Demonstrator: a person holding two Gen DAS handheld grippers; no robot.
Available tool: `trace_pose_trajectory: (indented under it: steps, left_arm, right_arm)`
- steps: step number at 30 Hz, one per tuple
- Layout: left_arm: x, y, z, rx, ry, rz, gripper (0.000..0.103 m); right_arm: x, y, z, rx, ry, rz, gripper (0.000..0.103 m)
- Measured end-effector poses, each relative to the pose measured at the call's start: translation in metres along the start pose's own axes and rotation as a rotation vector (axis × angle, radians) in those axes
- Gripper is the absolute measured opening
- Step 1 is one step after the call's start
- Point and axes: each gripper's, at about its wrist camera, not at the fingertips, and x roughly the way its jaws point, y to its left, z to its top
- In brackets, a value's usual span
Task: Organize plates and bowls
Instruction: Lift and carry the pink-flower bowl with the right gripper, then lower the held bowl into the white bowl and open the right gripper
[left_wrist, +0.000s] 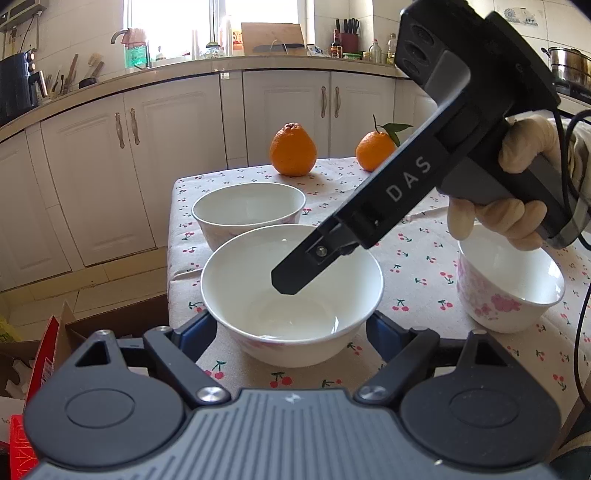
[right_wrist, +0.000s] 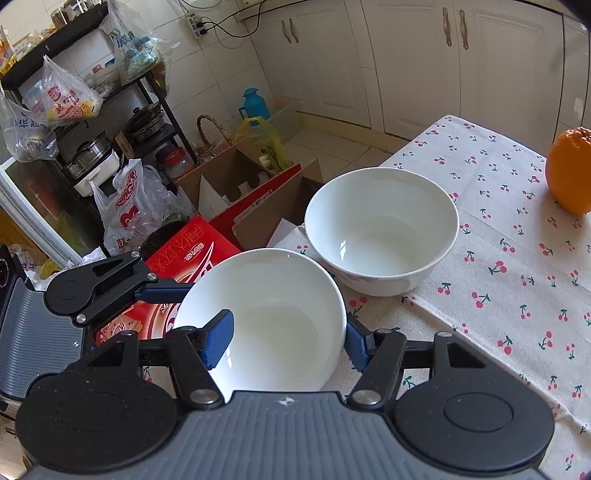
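Note:
A plain white bowl (left_wrist: 255, 284) (right_wrist: 280, 295) is at the near left corner of the table. My left gripper (left_wrist: 290, 328) straddles it, its blue pads against the bowl's two outer sides. One of its fingers (right_wrist: 162, 291) shows touching the bowl's left rim in the right wrist view. My right gripper (right_wrist: 286, 343) (left_wrist: 284, 284) reaches in from the right. One of its pads is inside the bowl and the other is outside the wall, shut on it. A second white bowl (left_wrist: 247, 206) (right_wrist: 380, 221) stands just behind. A pink-flowered bowl (left_wrist: 509, 291) stands to the right.
Two oranges (left_wrist: 293, 149) (left_wrist: 375, 151) lie at the far end of the cherry-print tablecloth (left_wrist: 417, 258). A gloved hand (left_wrist: 524, 147) holds the right gripper. Cardboard boxes (right_wrist: 221, 184), a red box (right_wrist: 184, 254) and bags crowd the floor left of the table.

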Motion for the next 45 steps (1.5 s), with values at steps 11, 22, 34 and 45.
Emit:
trace_pose_trajectory:
  steps: [11, 22, 34, 45]
  left_arm:
    - [-0.022, -0.024, 0.01, 0.041, 0.01, -0.016, 0.087]
    - [-0.048, -0.056, 0.015, 0.05, 0.015, -0.028, 0.088]
    - [-0.067, -0.096, 0.03, 0.11, -0.022, -0.056, 0.088]
    - [-0.056, -0.131, 0.044, 0.169, -0.047, -0.125, 0.088]
  right_arm:
    - [-0.032, 0.006, -0.019, 0.014, -0.014, 0.007, 0.069]
    - [-0.072, 0.021, -0.046, -0.013, -0.044, 0.007, 0.069]
    - [-0.12, 0.023, -0.076, -0.021, -0.1, -0.031, 0.069]
    - [-0.162, 0.007, -0.104, 0.015, -0.144, -0.106, 0.069]
